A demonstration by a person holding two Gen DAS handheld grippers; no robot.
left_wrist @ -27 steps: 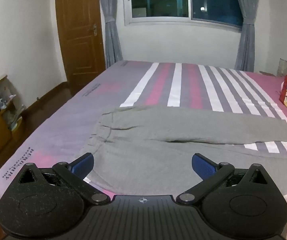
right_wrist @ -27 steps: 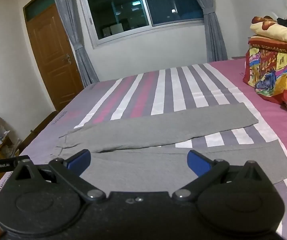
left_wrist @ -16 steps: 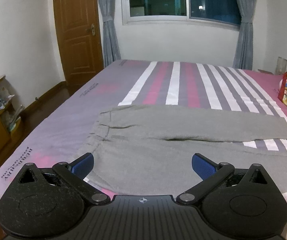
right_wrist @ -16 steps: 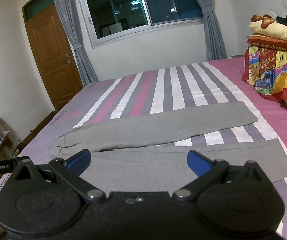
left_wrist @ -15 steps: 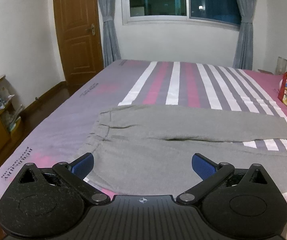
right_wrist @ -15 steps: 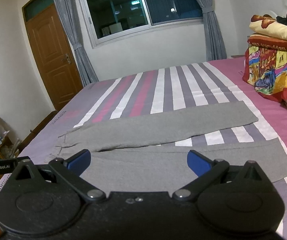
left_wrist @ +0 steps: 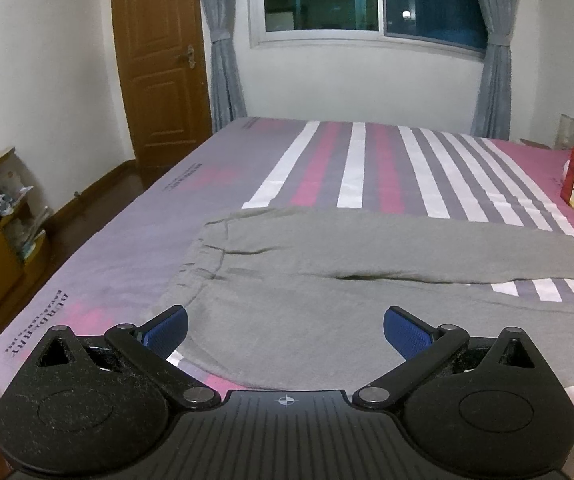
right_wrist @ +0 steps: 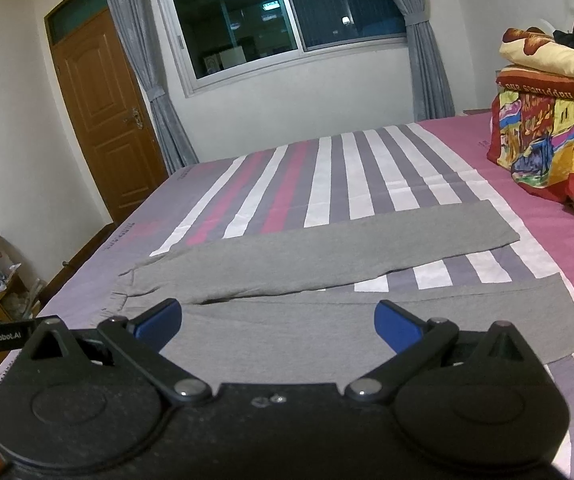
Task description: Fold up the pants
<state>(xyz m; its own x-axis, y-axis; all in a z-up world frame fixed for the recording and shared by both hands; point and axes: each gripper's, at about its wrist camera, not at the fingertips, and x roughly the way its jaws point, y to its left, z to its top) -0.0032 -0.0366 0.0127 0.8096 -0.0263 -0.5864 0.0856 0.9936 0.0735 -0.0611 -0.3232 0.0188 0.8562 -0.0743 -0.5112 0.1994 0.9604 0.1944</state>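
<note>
Both the left gripper (left_wrist: 285, 330) and the right gripper (right_wrist: 277, 326) hang with jaws spread wide and empty over the near edge of the grey sweatpants (left_wrist: 327, 280), which lie flat on the striped bedsheet (left_wrist: 351, 168). The likely slip is pinching only the top layer, or the sheet with it, skewing the fold. Their long axis runs 9 to 3 o'clock, waistband (left_wrist: 203, 264) at 9, legs splaying toward 3.

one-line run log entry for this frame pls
stage: pre-grasp | gray pants flat on striped bed, legs apart, unfolded | left tongs open, empty, above pants | right tongs open, empty
</note>
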